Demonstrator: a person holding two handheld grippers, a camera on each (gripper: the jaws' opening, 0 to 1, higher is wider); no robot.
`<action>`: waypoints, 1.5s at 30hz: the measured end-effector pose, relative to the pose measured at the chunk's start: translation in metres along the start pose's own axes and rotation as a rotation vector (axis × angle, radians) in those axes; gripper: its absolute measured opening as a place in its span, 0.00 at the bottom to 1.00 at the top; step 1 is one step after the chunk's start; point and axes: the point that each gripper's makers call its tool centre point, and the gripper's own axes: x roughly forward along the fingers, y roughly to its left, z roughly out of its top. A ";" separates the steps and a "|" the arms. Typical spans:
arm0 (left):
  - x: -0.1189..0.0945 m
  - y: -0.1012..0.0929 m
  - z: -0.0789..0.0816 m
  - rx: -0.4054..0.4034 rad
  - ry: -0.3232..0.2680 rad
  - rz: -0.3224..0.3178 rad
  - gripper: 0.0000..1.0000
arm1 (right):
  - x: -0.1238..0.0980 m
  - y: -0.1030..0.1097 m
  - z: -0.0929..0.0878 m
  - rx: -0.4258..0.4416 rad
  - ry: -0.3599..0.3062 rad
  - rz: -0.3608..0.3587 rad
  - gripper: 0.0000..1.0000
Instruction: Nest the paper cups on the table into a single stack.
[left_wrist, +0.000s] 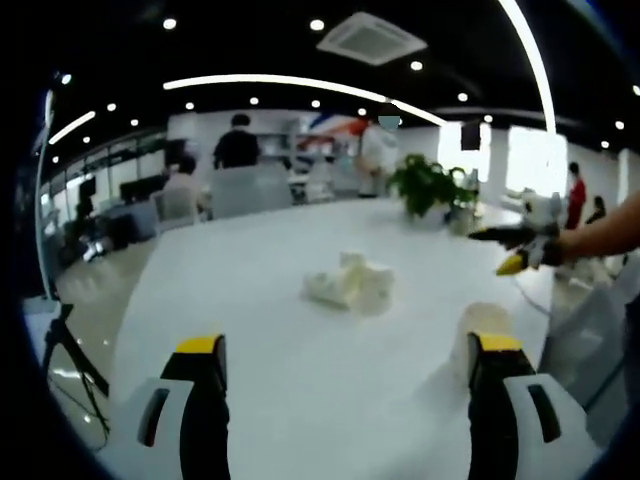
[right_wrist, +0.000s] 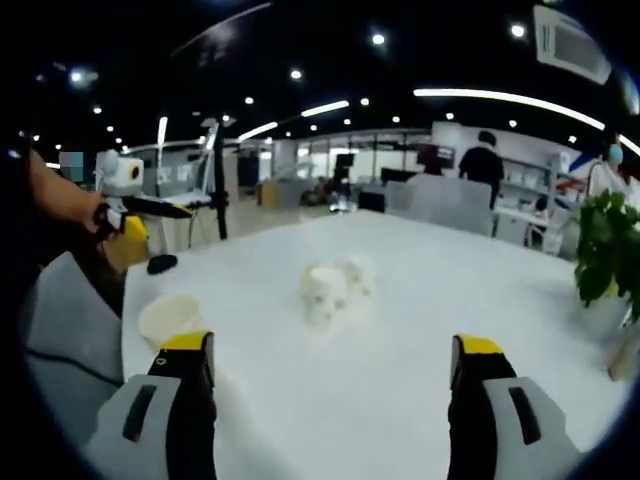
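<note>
Paper cups (left_wrist: 350, 284) seen clustered mid-table (left_wrist: 250, 300), lying on sides, well ahead of both grippers. Left gripper (left_wrist: 345, 365) jaws wide, nothing held; right gripper (right_wrist: 330, 360) likewise wide, empty. Left gripper view: plant (left_wrist: 428, 185) beyond cups. Right gripper view: single upright cup (right_wrist: 170, 318) nr left jaw.

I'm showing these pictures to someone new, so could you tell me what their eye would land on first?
A loose cluster of white cups lies mid-table, some tipped on their sides, with one more cup upright apart from them near the table's edge. The left gripper and right gripper both stand with jaws wide apart and nothing between them. A green plant sits at the far end of the white table.
</note>
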 end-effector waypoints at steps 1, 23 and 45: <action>0.000 0.000 0.000 -0.003 0.002 -0.002 0.98 | 0.002 0.000 0.000 0.004 -0.001 0.002 0.95; 0.010 -0.008 0.005 -0.012 0.005 -0.038 0.98 | 0.072 0.007 0.012 0.029 -0.066 0.075 0.93; 0.010 -0.001 -0.001 -0.034 0.016 -0.015 0.98 | 0.138 0.011 0.001 0.030 -0.071 0.101 0.91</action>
